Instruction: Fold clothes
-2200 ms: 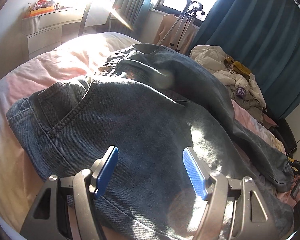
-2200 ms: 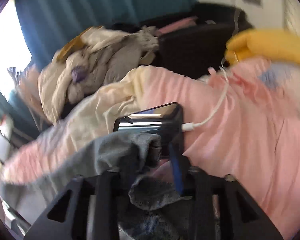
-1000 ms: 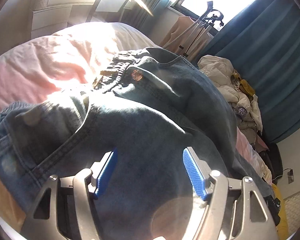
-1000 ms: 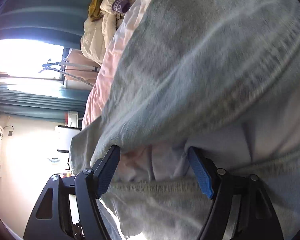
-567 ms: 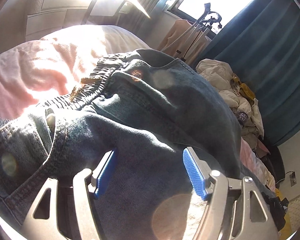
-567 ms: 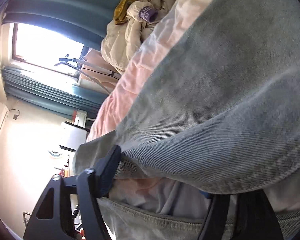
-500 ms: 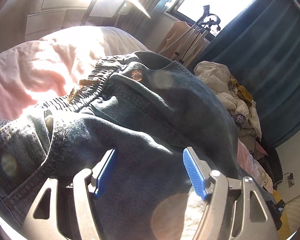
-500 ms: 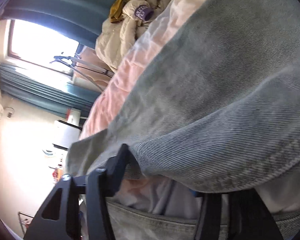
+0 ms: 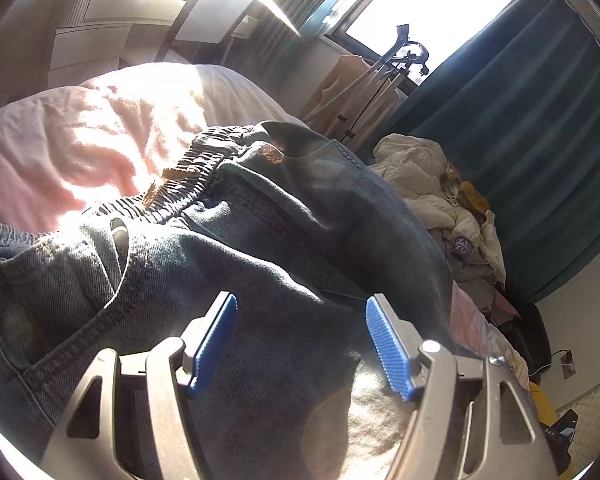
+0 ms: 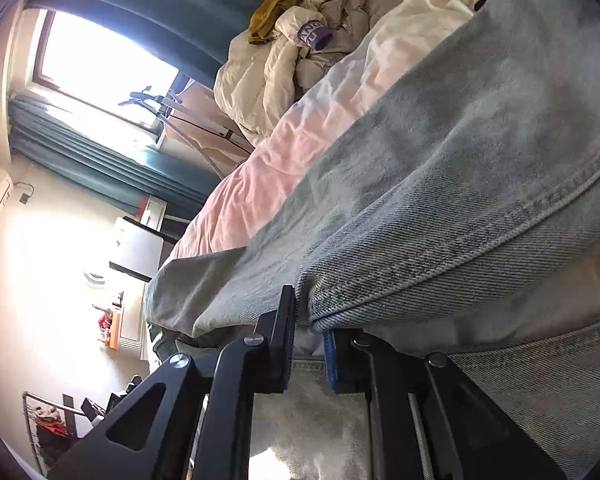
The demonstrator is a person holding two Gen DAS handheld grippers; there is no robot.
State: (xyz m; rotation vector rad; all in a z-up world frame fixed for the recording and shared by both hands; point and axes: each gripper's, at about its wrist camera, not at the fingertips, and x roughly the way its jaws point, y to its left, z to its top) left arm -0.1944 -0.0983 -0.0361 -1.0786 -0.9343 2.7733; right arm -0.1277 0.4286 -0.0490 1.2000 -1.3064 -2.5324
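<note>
A pair of blue jeans (image 9: 284, 240) lies on the pink bed (image 9: 80, 152), its elastic waistband toward the far left. My left gripper (image 9: 300, 344) is open, its blue pads apart just above the denim near the hip. In the right wrist view the camera is rolled sideways. My right gripper (image 10: 310, 344) is shut on a hem edge of the jeans (image 10: 440, 200), with the fold of denim pinched between its blue pads.
A heap of cream and grey clothes (image 9: 440, 200) lies on the bed's far side, also in the right wrist view (image 10: 300, 40). Dark teal curtains (image 9: 520, 128), a garment rack (image 9: 380, 80) and a white desk (image 9: 100, 20) stand beyond the bed.
My right gripper has closed from open onto the jeans' hem edge. The left gripper has stayed open over the jeans, shifting only slightly.
</note>
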